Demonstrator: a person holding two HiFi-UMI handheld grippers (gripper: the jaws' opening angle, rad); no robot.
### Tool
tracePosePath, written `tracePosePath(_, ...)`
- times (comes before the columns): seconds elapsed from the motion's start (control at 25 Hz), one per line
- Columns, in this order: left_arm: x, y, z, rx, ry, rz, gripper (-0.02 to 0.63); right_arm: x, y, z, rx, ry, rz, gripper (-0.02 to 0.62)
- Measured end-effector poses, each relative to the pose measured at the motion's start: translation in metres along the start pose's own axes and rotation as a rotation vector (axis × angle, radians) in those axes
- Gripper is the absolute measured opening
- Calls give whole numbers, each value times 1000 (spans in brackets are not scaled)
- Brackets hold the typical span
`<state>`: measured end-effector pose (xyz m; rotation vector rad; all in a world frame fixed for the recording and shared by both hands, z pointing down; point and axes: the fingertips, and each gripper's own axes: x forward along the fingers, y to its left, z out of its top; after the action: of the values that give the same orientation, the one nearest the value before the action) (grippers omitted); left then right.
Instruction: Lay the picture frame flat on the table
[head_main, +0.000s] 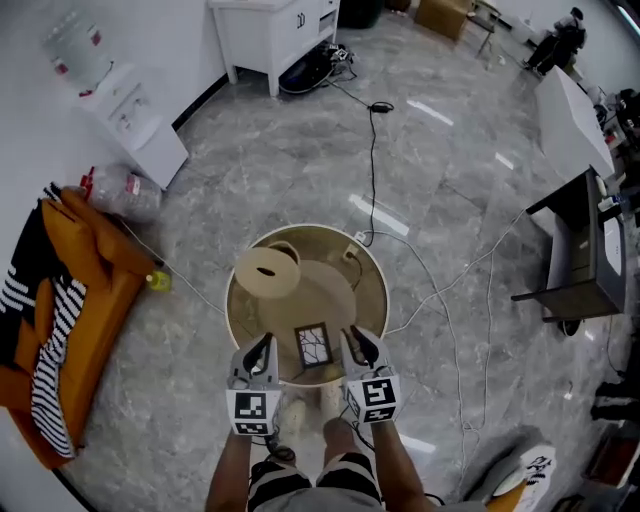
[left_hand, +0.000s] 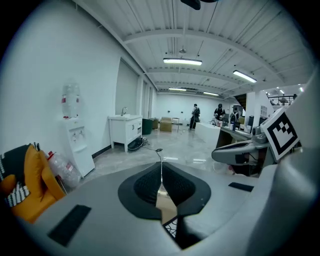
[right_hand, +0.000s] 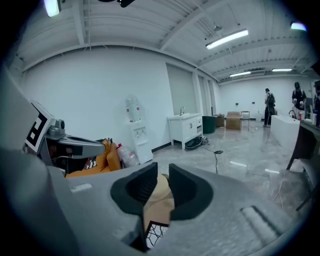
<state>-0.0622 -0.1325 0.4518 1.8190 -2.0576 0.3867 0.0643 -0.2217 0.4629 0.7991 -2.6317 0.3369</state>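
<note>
On a round beige table (head_main: 372, 300), near its front edge: the picture frame (head_main: 313, 346), dark-rimmed, with a black crackle pattern on white, flanked by two hand-held grippers and apart from both. Standing or lying flat: cannot be told from above. Left gripper (head_main: 266, 345) just left of the frame, jaws pressed together at the tips and gripping nothing. Right gripper (head_main: 358, 342) just right of it, jaws parted, with only beige tabletop and the frame's corner showing through the gap. Behind the frame on the same table, a beige round piece (head_main: 268, 270).

Containers: a clear bottle (head_main: 75, 45) upended on a white water dispenser (head_main: 135, 125) by the wall, and a second clear jug (head_main: 125, 190) lying on the floor beside an orange seat (head_main: 85, 270) draped with a striped cloth (head_main: 50, 340). Fill of either not discernible. Cardboard boxes (head_main: 445, 15) at the far end, contents unseen.

Writing: none legible. Red marks on the dispenser bottle too small to read; black-and-white square markers on each gripper's cube.

Only from the head view: the whole tabletop and a black cable (head_main: 372, 170) trailing over the grey marble floor (head_main: 300, 150). Only from the gripper views: ceiling strip lights (left_hand: 182, 61), distant people (left_hand: 195, 115), and the frame's corner (left_hand: 172, 229) close below the jaws.
</note>
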Motion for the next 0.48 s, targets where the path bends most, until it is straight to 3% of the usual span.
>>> tracePosePath(0.24, -41, -19, 60, 40, -66, -35, 23, -56, 10, 65, -33, -99, -55, 45)
tracePosePath(0.48, -89, -39, 107, 95, -137, -78, 23, -113, 20, 105, -55, -174, -130, 11)
